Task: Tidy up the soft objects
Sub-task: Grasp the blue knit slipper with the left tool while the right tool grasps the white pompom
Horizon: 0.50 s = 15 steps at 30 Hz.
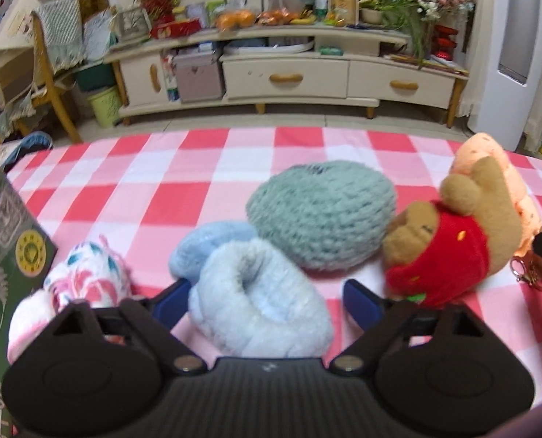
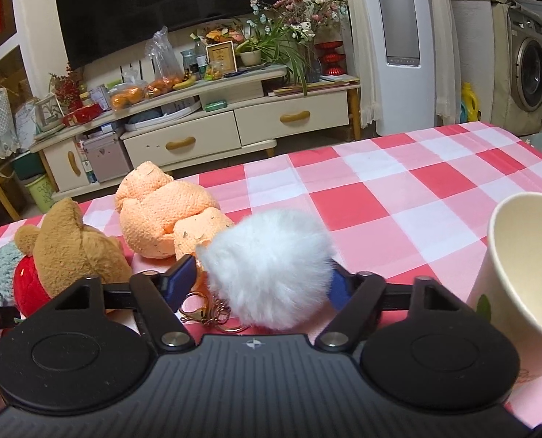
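Observation:
Several soft toys lie on the red-and-white checked cloth (image 1: 132, 197). My left gripper (image 1: 267, 292) straddles a pale blue fluffy piece (image 1: 260, 310); the left pad touches its fur, but a strip of cloth shows before the right pad, so the jaws are open. Beyond it lie a light blue furry ring (image 1: 212, 244) and a grey-green knitted plush (image 1: 322, 215). My right gripper (image 2: 260, 281) has a white pompom (image 2: 267, 266) with a key ring (image 2: 212, 310) between its pads, and the fur meets both. A brown bear in a red strawberry suit (image 2: 66, 252) and an orange plush (image 2: 161, 211) lie to its left.
A green carton (image 1: 4, 255) stands at the left edge, with a pink, white and teal fluffy toy (image 1: 84, 281) beside it. A paper cup (image 2: 526, 255) stands close on the right of the right gripper. A TV cabinet (image 2: 198, 135) stands beyond the table's far edge.

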### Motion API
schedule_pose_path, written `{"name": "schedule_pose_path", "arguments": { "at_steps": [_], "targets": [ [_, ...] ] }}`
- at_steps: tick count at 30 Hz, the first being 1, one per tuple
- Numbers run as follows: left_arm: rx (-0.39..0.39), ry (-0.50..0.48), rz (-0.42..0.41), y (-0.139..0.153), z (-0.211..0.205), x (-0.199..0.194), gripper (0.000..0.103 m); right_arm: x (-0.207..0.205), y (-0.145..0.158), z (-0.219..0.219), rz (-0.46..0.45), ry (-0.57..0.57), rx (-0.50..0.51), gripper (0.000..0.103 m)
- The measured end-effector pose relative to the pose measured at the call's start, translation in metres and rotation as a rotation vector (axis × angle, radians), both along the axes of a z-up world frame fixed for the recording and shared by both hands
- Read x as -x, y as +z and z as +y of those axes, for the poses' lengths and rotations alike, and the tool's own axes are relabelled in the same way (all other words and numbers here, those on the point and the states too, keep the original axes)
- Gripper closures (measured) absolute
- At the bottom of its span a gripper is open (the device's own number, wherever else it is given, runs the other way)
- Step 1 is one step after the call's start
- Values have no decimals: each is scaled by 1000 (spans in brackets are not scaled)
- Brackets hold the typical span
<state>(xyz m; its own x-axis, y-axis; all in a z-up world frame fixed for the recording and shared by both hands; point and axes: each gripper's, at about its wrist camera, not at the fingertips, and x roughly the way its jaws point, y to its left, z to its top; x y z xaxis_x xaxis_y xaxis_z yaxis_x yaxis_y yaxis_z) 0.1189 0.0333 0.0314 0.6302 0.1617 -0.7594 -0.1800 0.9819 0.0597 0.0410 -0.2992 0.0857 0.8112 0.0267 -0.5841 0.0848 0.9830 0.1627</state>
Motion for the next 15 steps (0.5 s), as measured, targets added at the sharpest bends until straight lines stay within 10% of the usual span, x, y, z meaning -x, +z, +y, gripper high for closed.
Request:
{"name": "schedule_pose_path", "arguments": {
  "at_steps": [8,15],
  "targets": [
    [67,11,16,0,4,9,58,10,3,4,-28,35,2,32],
    [131,-36,2,6,-3,25,67,24,3,7,-25,71,-13,34]
  ]
}}
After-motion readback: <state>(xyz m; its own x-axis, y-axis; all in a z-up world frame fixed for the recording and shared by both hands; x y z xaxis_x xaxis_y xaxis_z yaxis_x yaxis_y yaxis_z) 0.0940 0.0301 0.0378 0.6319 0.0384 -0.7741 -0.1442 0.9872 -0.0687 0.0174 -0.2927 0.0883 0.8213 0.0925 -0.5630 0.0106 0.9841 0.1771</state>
